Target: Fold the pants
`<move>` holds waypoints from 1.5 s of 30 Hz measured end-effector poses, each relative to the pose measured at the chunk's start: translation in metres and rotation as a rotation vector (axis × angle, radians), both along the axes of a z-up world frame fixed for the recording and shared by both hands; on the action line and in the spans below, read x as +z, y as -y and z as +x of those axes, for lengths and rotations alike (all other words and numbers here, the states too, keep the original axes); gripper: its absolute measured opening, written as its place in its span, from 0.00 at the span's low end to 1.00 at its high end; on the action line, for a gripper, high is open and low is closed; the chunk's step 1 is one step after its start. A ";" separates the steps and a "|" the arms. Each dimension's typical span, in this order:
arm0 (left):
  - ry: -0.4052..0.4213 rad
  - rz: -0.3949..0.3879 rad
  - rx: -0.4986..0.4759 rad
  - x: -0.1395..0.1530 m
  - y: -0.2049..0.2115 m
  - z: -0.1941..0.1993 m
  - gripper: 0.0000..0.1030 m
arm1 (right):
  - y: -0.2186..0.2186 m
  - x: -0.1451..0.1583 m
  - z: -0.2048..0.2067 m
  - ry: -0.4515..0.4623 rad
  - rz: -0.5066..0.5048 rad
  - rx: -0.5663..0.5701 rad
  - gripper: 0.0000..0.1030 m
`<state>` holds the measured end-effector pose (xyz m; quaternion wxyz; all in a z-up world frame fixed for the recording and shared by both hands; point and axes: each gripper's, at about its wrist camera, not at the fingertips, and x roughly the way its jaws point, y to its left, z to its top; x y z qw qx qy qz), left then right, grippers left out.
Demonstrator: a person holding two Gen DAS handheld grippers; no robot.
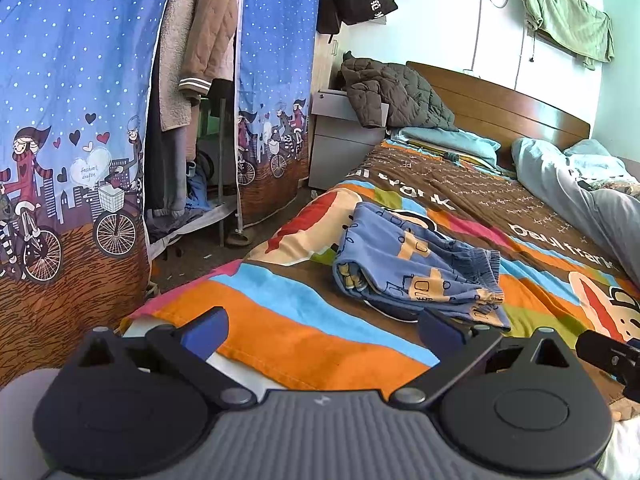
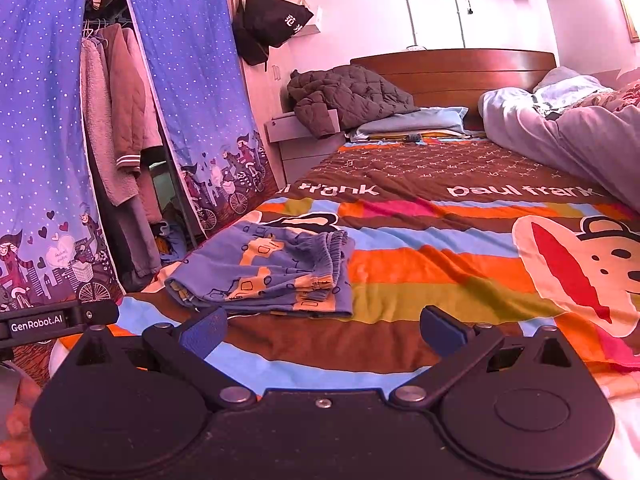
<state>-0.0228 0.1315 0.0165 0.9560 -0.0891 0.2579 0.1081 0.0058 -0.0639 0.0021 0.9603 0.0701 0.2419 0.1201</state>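
The left tongs (image 1: 322, 330) are gaping wide over the bed (image 1: 280, 316), gripping nothing, their right finger (image 1: 440, 330) sitting just beside the near hem of the folded pants (image 1: 416, 268) at one o'clock. The right tongs (image 2: 322, 330) are likewise spreading wide and holding nothing, with the pants (image 2: 264, 272) lying at eleven o'clock, long axis running across the striped bedspread (image 2: 440, 264), waistband end pointing toward three o'clock.

Bright daylight, perhaps purplish right view.

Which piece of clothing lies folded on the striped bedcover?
The blue patterned pants, lying folded on the bedcover. The dark quilted jacket sits crumpled by the headboard.
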 end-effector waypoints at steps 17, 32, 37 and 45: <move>-0.001 -0.002 0.003 -0.001 0.000 -0.001 1.00 | 0.001 -0.002 0.001 -0.005 -0.005 -0.009 0.99; -0.002 -0.001 0.003 -0.001 -0.001 -0.001 1.00 | 0.001 -0.002 0.000 -0.007 -0.010 -0.002 0.99; -0.002 -0.001 0.004 -0.001 0.000 -0.001 1.00 | 0.000 -0.002 0.000 -0.008 -0.011 -0.001 0.99; -0.001 -0.006 -0.005 -0.002 0.000 -0.002 1.00 | 0.000 -0.002 0.000 -0.008 -0.011 -0.001 0.99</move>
